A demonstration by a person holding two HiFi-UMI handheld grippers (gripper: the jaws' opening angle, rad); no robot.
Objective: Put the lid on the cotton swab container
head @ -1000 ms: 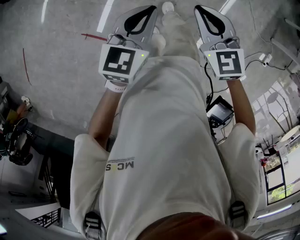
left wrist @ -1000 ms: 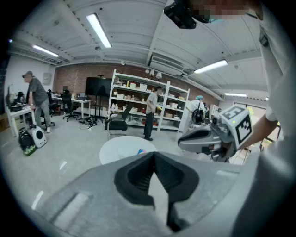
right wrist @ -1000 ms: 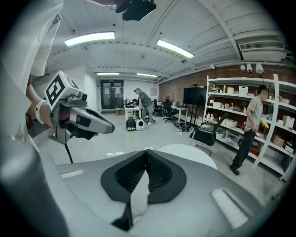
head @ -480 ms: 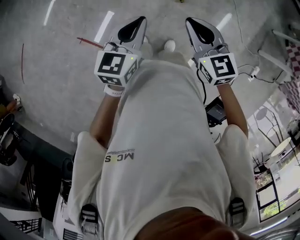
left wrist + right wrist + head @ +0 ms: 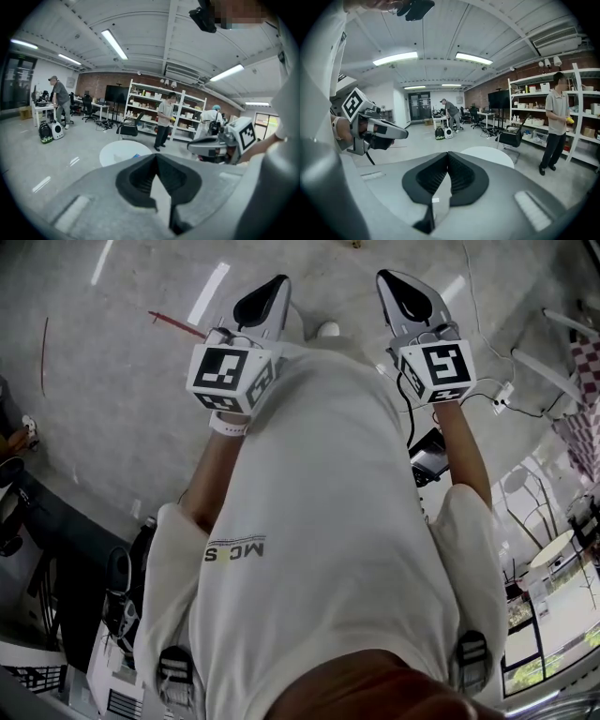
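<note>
The head view is taken from above, directed steeply down over the person's torso onto the left tool (image 5: 270, 285), right tool (image 5: 392, 279) and floor (image 5: 112, 362). Both gripper views are directed level into the room, and the round white desk (image 5: 123, 153) is shared by them.

The left hand-held gripper (image 5: 272, 287) is beside the right hand-held gripper (image 5: 389, 282), a table (image 5: 487, 154) ahead.

Open lab/workshop — brick wall (image 5: 123, 80), stocked shelves (image 5: 146, 110), desks (image 5: 485, 114), office chairs (image 5: 509, 137), concrete floor (image 5: 112, 381).
</note>
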